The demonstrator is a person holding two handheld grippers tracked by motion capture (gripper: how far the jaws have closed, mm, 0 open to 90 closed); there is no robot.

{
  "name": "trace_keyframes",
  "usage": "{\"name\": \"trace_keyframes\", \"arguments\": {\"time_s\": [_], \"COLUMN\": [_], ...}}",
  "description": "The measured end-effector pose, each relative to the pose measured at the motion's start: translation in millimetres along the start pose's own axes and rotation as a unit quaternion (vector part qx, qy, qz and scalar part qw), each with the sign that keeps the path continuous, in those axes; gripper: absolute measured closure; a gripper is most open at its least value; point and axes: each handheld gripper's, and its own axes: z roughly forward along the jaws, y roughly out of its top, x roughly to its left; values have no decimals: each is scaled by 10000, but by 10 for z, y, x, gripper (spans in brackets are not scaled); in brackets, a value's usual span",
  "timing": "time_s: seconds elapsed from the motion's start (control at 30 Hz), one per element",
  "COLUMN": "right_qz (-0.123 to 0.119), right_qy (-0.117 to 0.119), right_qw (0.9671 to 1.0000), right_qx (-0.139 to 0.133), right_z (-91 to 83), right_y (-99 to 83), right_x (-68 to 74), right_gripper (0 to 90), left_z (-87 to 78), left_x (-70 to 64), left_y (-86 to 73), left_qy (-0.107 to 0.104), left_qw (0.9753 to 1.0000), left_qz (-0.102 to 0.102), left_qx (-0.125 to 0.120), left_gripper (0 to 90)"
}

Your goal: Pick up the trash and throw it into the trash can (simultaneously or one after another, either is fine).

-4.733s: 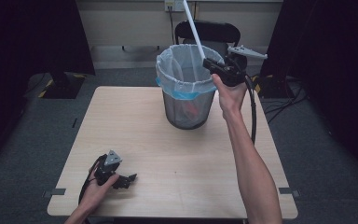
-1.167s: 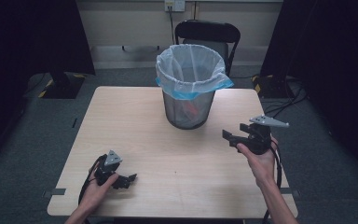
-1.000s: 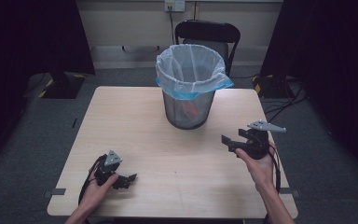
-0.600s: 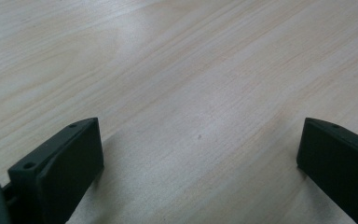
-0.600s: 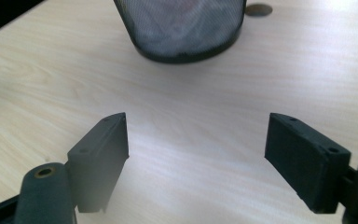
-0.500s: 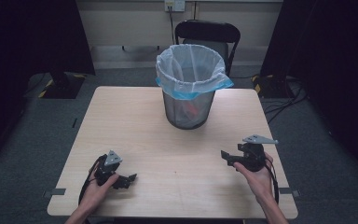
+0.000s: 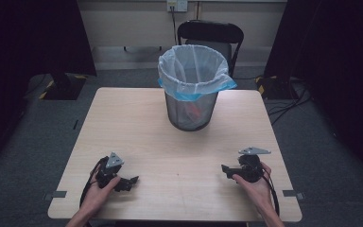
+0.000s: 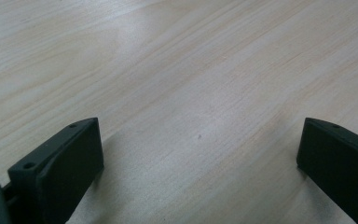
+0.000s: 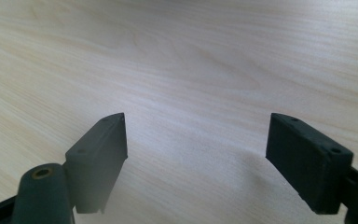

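Note:
A wire-mesh waste bin (image 7: 192, 101) lined with a white and blue bag stands at the far middle of the wooden table (image 7: 137, 123); something red lies inside it. My left gripper (image 7: 131, 180) rests low on the table near the front left, held by a hand, open with nothing between its jaws. In the left gripper view the gripper (image 8: 200, 158) spans bare wood. My right gripper (image 7: 225, 169) sits near the front right, also held by a hand, open and empty. The right gripper view has the gripper (image 9: 196, 140) wide apart just over the tabletop.
A black folding chair (image 7: 210, 34) stands behind the table against the wall. Cables (image 7: 290, 101) trail on the grey floor at the right. Dark curtains hang on both sides.
My right gripper has come back from over the bin, where it held a white stick, down to the front right of the table. The left gripper has stayed put.

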Motion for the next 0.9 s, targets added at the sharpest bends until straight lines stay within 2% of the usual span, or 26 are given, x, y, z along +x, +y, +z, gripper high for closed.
{"name": "trace_keyframes", "arguments": {"time_s": [0.17, 0.3, 0.37, 0.47, 0.6, 0.73, 0.77, 0.9], "right_qz": [-58, -109, -112, -65, -291, -284, -315, -305], "right_qy": [-101, -170, -197, -245, -438, -446, -470, -487], "right_qw": [9997, 9997, 9995, 9995, 9986, 9986, 9982, 9981], "right_qx": [194, 160, 239, 195, 54, -36, -197, -204], "right_z": [79, 109, 131, 144, 183, 181, 186, 185], "right_y": [-36, -65, -85, -100, -151, -176, -212, -215], "right_x": [9, 14, 16, 18, 85, 86, 87, 91], "right_gripper": [189, 195, 189, 180, 140, 137, 134, 134], "left_z": [0, 2, 3, 3, 3, 3, 2, 1], "left_x": [0, 0, 0, 0, -2, -1, -2, 2], "left_y": [0, -1, -2, -2, -2, -2, -3, -1], "left_qy": [0, -8, -9, -9, -11, -10, -13, -10], "left_qw": [10000, 10000, 10000, 10000, 10000, 10000, 10000, 10000], "left_qz": [-2, -2, -4, -6, -20, -13, -15, 9], "left_qx": [-5, -12, -19, -20, -17, -17, -14, -9], "left_gripper": [0, 0, 0, 0, 0, 0, 0, 0]}}
